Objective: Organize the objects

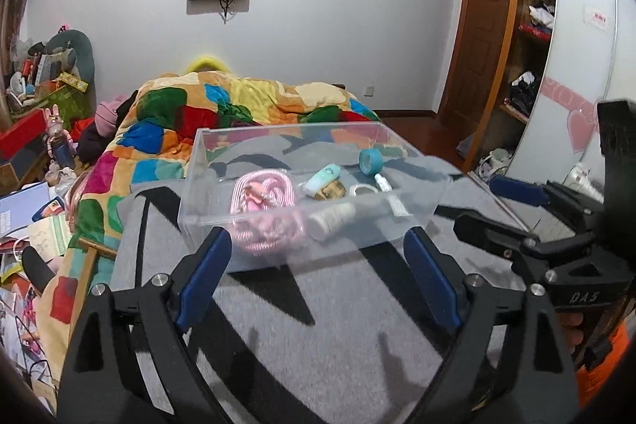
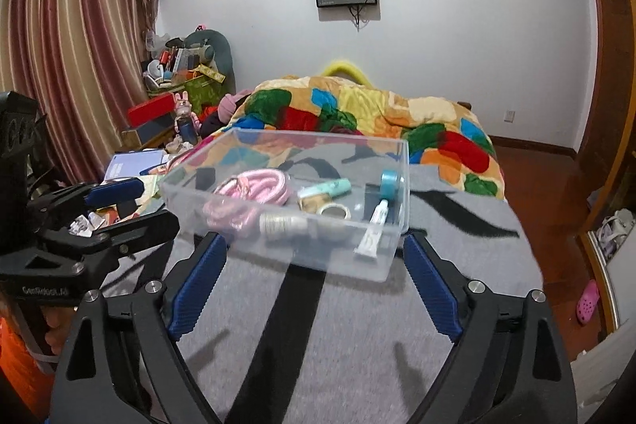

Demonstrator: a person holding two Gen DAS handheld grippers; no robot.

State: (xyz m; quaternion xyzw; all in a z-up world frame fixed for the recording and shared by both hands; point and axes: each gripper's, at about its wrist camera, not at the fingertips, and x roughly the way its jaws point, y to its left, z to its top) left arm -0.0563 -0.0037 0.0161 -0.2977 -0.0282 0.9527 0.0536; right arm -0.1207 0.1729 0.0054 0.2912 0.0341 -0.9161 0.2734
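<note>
Both your grippers, left gripper (image 1: 318, 281) and right gripper (image 2: 314, 285), are spread wide and empty, hovering just short of the clear box (image 1: 278, 221) on the grey blanket (image 1: 318, 344). Cable (image 1: 262, 195), tape roll (image 1: 370, 160) and tubes all sit inside, so sorting looks about done. Bed edges drop off left and right, plenty of room near you

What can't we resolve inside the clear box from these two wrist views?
- Left wrist: the brown item under the mint tube is largely covered and too small to identify.
- Right wrist: white tube label is too blurred to read.
- Both views: the clear box wall distorts the pink cable.
</note>
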